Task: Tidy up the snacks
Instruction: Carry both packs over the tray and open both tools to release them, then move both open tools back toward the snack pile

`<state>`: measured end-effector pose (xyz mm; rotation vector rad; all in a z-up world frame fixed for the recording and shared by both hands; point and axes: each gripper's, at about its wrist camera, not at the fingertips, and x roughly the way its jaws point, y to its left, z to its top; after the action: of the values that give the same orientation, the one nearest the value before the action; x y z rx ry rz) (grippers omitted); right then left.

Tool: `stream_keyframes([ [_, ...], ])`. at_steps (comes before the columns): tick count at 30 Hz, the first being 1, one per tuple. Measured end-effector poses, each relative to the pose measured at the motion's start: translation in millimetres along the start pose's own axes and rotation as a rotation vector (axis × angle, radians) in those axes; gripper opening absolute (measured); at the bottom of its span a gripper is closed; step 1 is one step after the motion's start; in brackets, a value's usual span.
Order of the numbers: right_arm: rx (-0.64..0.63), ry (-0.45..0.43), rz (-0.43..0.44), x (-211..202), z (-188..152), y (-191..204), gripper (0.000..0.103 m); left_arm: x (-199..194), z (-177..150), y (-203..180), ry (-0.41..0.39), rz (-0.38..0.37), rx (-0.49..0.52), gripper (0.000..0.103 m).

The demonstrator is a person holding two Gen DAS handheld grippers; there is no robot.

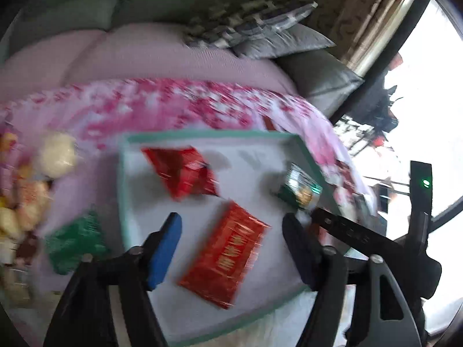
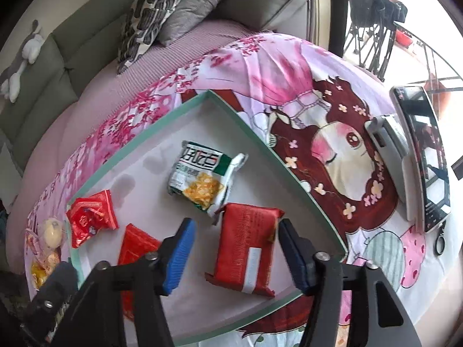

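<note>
Left gripper (image 1: 231, 244): spread wide, nothing pinched; a red foil packet (image 1: 224, 256) lies flat on the tray floor between and below the fingers, free of both pads.

Right gripper (image 2: 235, 253): spread as well, pads clear of the red brick-shaped packet (image 2: 246, 248) lying seam-up on the tray between the fingers; whether the right pad grazes its corner I cannot tell.

Tray (image 2: 185, 107): a shallow white box with a green rim, set on a pink printed cloth (image 2: 289, 66) over the sofa seat.

Already in the tray: the two red packets above, a smaller crinkled red packet (image 2: 91, 217) near the left wall, and a green-and-white snack bag (image 2: 202, 179) towards the far side.

Still outside: a green packet (image 1: 76, 241) just beside the tray's left wall, and a loose pile of pale and yellow snacks (image 1: 26, 202) further left; the left view is blurred, so a count is not possible.

Nearby, not part of the job: a phone (image 2: 428, 156) on the cloth, well apart from the tray.

Progress: roughly midway by my judgement; four items are in, the green packet and the pile remain.
</note>
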<state>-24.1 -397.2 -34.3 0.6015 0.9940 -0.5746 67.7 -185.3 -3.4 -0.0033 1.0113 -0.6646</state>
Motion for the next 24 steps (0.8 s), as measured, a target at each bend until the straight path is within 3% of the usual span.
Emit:
stream_keyframes([
  [4, -0.043, 0.004, 0.034, 1.6, -3.1, 12.4, 0.078, -12.6, 3.2, 12.3, -0.062, 0.24, 0.019, 0.074],
  [7, -0.068, -0.003, 0.059, -0.3, -4.4, 21.4, 0.082, -18.4, 5.7, 27.1, -0.078, 0.352, -0.018, 0.074],
  [10, -0.106, -0.026, 0.104, -6.3, -6.0, 32.3, 0.082, -28.2, 6.8, 42.4, -0.103, 0.374, -0.069, 0.074],
  [16, -0.163, -0.067, 0.162, -18.4, -13.0, 51.8, 0.082, -50.2, 6.3, 65.1, -0.151, 0.454, -0.105, 0.085],
  [18, -0.167, -0.066, 0.184, -20.1, -15.3, 56.1, 0.082, -59.2, 6.0, 71.7, -0.167, 0.467, -0.116, 0.1],
  [24, -0.183, -0.061, 0.249, -22.5, -23.3, 68.9, 0.082, -81.0, 0.1, 97.1, -0.196, 0.442, -0.179, 0.103],
])
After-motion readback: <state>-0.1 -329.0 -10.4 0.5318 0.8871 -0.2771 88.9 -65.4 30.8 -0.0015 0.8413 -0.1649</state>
